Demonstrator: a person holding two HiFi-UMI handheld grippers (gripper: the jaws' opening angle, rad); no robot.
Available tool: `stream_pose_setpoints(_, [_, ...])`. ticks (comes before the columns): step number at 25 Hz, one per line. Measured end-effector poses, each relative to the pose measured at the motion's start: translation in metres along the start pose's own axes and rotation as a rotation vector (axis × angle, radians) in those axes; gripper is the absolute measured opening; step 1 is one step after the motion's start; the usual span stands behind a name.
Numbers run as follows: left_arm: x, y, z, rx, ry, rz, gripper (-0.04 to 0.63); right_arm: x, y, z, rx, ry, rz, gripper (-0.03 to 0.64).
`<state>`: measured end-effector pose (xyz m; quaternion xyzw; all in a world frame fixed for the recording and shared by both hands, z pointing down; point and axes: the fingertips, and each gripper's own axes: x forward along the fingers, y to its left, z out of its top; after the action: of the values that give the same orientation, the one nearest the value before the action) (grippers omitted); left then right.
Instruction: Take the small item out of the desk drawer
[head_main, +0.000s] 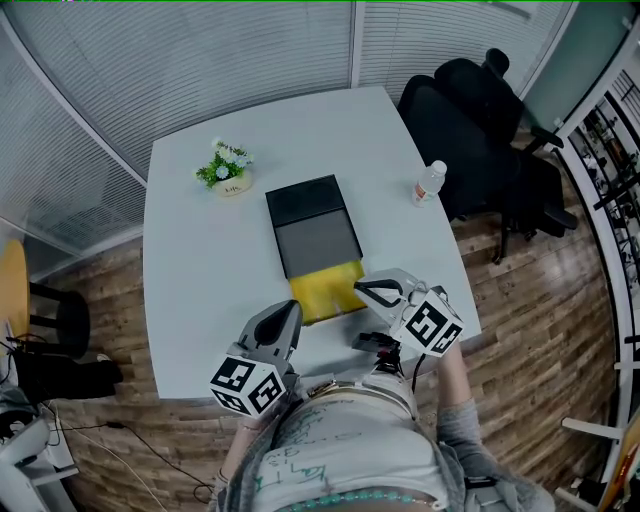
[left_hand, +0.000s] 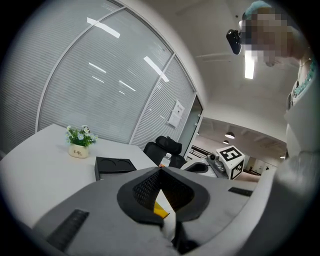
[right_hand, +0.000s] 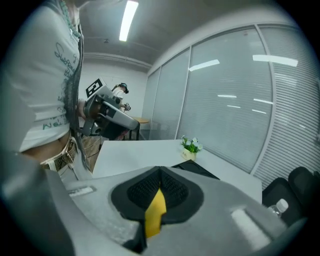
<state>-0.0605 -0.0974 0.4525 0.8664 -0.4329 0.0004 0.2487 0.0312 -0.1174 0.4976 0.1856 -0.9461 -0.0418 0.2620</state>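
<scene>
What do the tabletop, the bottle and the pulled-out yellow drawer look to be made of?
Tabletop: probably white laminate or painted board, going by its smooth, matte, even colour.
Bottle: likely clear plastic, with a see-through body and a white cap.
Drawer: plain matte yellow, perhaps plastic or card. It is too small here to settle.

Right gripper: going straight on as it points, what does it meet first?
Likely the yellow drawer, just ahead of and below the right gripper; if it clears that, the table. Height is unclear.
</scene>
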Motion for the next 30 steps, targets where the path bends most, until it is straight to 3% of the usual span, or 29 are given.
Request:
stream_pose_setpoints(9, [-0.003,-0.003,0.035,0.086,-0.141,-0.021,-0.003,-0.009,-0.003,0.048,-0.020,-0.195,-0.073,0.003])
stream_pose_setpoints(16, [-0.006,-0.011,0.057,0.166,-0.211,-0.031,-0.003,-0.024,-0.007,0.086,0.069,-0.405,-0.120,0.003])
stream_pose_setpoints(26, [-0.014,-0.026,0.094,0.275,-0.347,-0.116,-0.003,-0.031,-0.011,0.119,0.106,-0.525,-0.155,0.003])
stream_pose_setpoints(30, [-0.020,-0.033,0.109,0.278,-0.422,-0.151,-0.003,-0.032,-0.010,0.136,0.083,-0.568,-0.161,0.003])
